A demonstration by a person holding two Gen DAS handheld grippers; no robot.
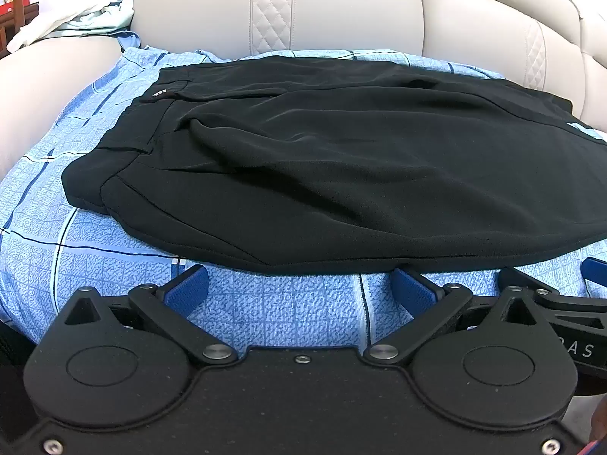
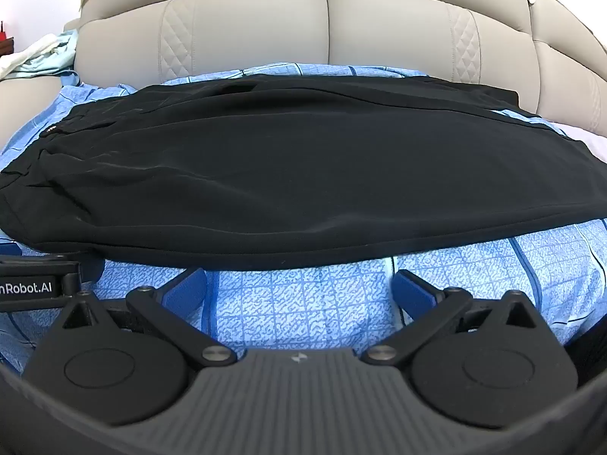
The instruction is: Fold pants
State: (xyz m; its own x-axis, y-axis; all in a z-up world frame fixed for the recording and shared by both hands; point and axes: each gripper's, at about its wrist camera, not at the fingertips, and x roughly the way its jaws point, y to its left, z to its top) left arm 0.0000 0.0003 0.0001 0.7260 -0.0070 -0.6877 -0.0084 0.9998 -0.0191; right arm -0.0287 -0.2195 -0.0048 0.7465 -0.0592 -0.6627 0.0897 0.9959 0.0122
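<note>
Black pants (image 1: 341, 159) lie flat and folded lengthwise on a blue patterned sheet (image 1: 284, 311), waistband at the left, legs running right. They also fill the right wrist view (image 2: 296, 174). My left gripper (image 1: 299, 288) is open and empty, just short of the pants' near edge. My right gripper (image 2: 299, 288) is open and empty, also just short of the near edge, further right along the legs. The right gripper's body shows at the right edge of the left wrist view (image 1: 569, 303); the left gripper's body shows at the left of the right wrist view (image 2: 34, 284).
A beige padded leather headboard (image 1: 341, 7) rises behind the pants. Light green and white crumpled clothes (image 1: 76, 15) lie at the far left. A dark wooden shelf with red items (image 1: 15, 3) stands at the far left edge.
</note>
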